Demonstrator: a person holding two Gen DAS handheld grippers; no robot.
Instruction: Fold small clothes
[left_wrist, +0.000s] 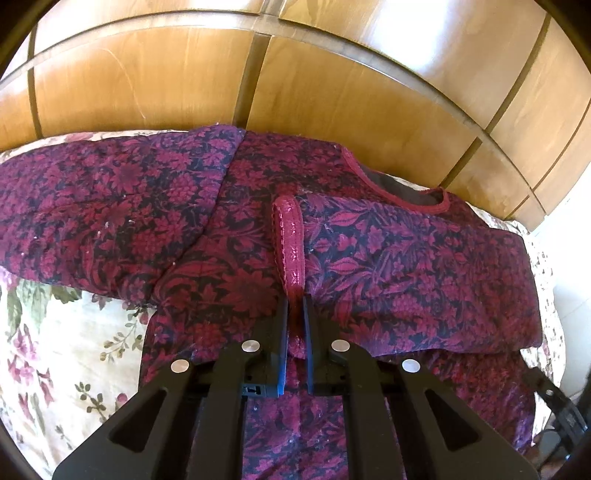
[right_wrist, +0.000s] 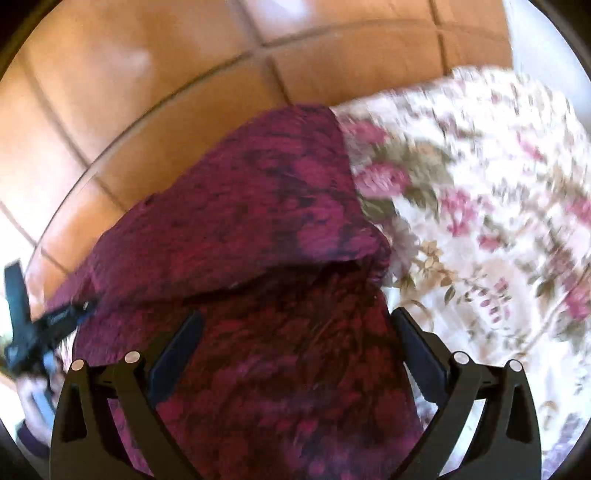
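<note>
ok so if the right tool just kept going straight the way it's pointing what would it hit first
Most likely the maroon floral garment: the right tool is open with that cloth lying between and ahead of its fingers. Beyond the garment's far edge is the wooden headboard. The picture is blurred, so depth is uncertain.

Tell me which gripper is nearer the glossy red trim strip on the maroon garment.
Left. The left gripper is shut on the lower end of the red trim strip. The right gripper hangs open over another part of the garment, with no trim visible there.

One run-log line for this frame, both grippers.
left gripper: shut on red trim | right gripper: open over garment | garment on floral bedspread
</note>
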